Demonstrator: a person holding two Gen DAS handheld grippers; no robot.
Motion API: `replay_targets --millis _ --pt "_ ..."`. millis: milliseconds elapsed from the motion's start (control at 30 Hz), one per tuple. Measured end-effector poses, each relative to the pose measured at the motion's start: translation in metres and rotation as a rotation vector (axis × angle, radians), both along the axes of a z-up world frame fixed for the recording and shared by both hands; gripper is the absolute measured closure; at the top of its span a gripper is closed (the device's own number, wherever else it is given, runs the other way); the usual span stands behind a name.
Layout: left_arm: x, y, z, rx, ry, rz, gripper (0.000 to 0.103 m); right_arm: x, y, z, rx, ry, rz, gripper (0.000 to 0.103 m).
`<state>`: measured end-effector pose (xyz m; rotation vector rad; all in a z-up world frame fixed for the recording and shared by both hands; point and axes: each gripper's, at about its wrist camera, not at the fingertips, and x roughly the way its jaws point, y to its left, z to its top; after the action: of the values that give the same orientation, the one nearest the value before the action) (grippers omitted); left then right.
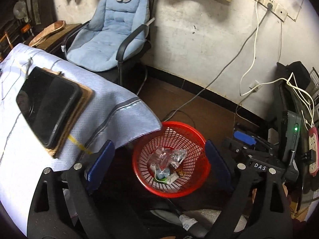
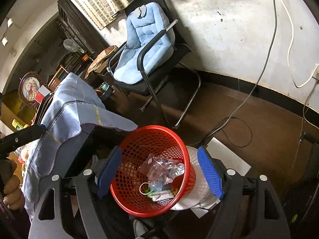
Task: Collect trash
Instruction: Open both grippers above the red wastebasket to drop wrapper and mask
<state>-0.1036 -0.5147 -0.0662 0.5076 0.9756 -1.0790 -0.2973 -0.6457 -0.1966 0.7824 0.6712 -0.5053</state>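
A red mesh basket [image 1: 139,151] stands on the dark floor beside the table and holds several crumpled clear wrappers and small packets [image 1: 169,159]. My left gripper [image 1: 159,163] is open and empty, hovering above the basket with a blue pad on each side. In the right wrist view the same basket [image 2: 127,151] with the trash [image 2: 159,171] lies between the fingers of my right gripper [image 2: 159,175], which is open and empty above it. The right gripper's body also shows in the left wrist view [image 1: 259,159].
A table under a light blue cloth [image 1: 111,107] carries a black tablet [image 1: 47,103] on a wooden board. A chair with a blue cushion [image 1: 111,31] stands by the wall. Cables [image 1: 249,59] hang from wall sockets. A white object [image 2: 199,191] sits behind the basket.
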Motion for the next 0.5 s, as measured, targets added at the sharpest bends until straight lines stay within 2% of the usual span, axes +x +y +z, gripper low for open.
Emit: replay_targets --millis 233,500 --pt "0.008 0.023 0.016 -0.040 -0.026 0.047 0.011 0.011 0.018 0.023 -0.046 -0.013 0.052 0.026" --pt "0.027 0.072 0.035 -0.101 -0.034 0.136 0.011 0.025 0.046 0.058 -0.119 -0.030 0.113 0.025"
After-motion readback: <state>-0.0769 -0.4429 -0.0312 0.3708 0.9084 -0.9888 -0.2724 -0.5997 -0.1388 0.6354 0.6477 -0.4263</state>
